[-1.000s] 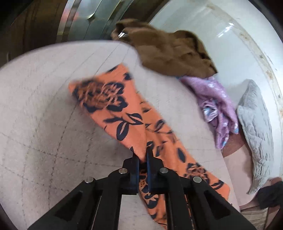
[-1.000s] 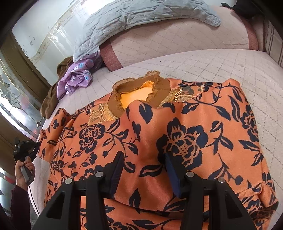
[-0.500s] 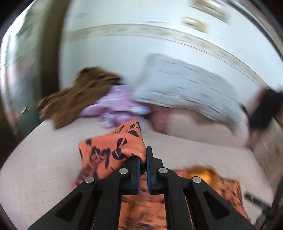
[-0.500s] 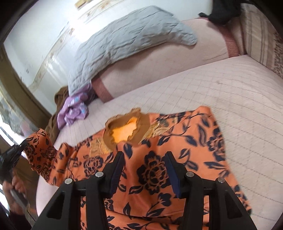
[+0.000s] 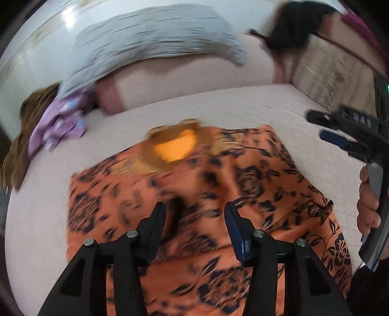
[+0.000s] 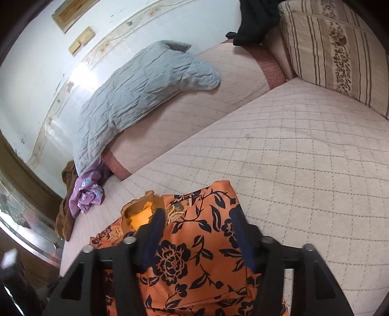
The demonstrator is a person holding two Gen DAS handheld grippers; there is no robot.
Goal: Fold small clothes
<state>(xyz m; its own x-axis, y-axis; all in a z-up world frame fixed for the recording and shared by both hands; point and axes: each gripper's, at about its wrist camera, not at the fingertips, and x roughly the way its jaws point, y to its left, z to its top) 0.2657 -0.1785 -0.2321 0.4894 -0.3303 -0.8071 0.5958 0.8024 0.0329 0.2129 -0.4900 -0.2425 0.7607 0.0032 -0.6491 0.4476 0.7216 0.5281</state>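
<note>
An orange top with dark blue flowers (image 5: 255,184) lies on the quilted bed (image 5: 243,109), its brown neckline (image 5: 155,155) toward the pillows. Its left side is folded inward. My left gripper (image 5: 194,216) is open and empty just above the top's middle. My right gripper (image 6: 197,228) is open over the same top (image 6: 184,262), which shows in the right wrist view with its neckline (image 6: 138,209) at the left. The right gripper also shows at the right edge of the left wrist view (image 5: 345,136), held by a hand.
A grey quilted pillow (image 6: 141,92) lies on a pink bolster (image 6: 231,80) at the head. Purple clothes (image 6: 86,194) and a brown garment (image 6: 65,218) lie at the bed's left corner. A striped cushion (image 6: 335,46) and black cloth (image 6: 255,19) are at the right.
My left gripper swung the top's left sleeve up and over onto the body, then opened and let it go. The right gripper rose and tilted back, staying open.
</note>
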